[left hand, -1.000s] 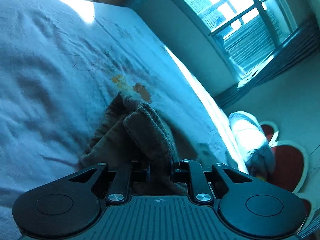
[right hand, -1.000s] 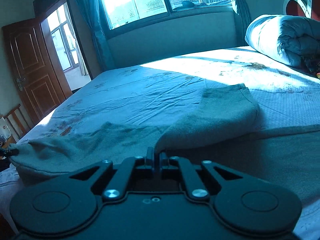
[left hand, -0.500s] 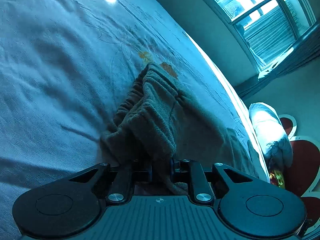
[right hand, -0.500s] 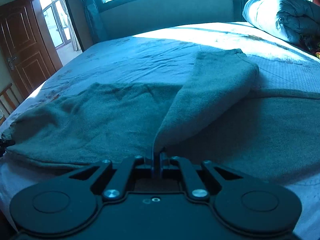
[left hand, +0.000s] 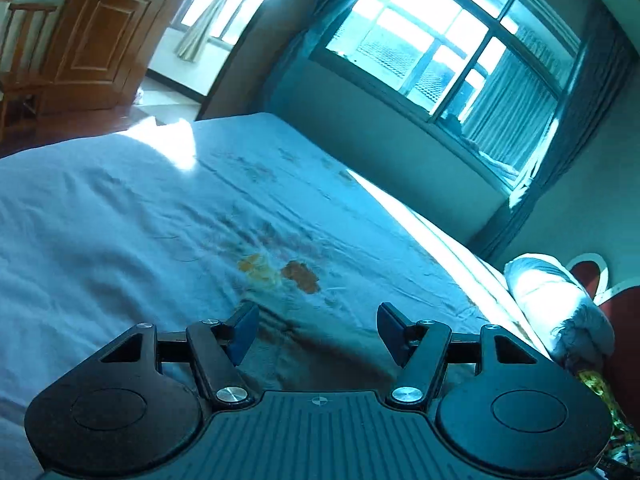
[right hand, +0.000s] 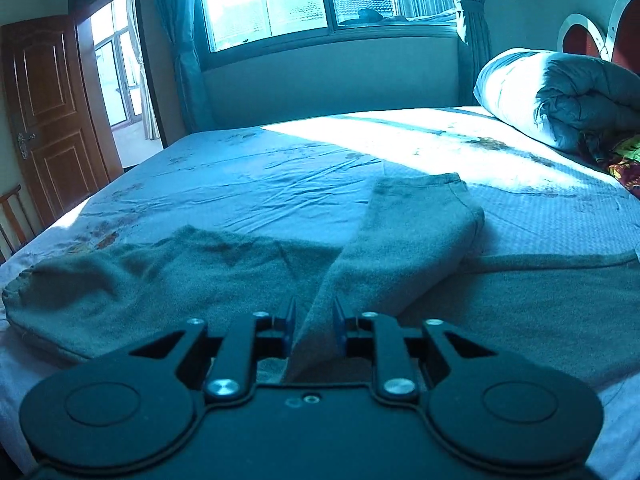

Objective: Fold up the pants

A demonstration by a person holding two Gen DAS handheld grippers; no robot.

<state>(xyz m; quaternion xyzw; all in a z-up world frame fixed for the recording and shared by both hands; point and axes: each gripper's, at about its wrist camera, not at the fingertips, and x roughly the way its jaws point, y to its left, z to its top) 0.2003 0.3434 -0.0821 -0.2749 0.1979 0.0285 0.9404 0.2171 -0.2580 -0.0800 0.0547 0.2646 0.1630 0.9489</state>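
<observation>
The pants (right hand: 248, 280) lie spread flat on the bed (right hand: 280, 168), one leg folded back across the rest and pointing toward the rolled duvet (right hand: 552, 92); the right gripper (right hand: 314, 330) sits low over that leg, its fingers parted a little with the cloth between them, no longer pinched; the left gripper (left hand: 318, 330) hangs wide open above bare sheet, holding nothing, near the orange print (left hand: 298, 274).
</observation>
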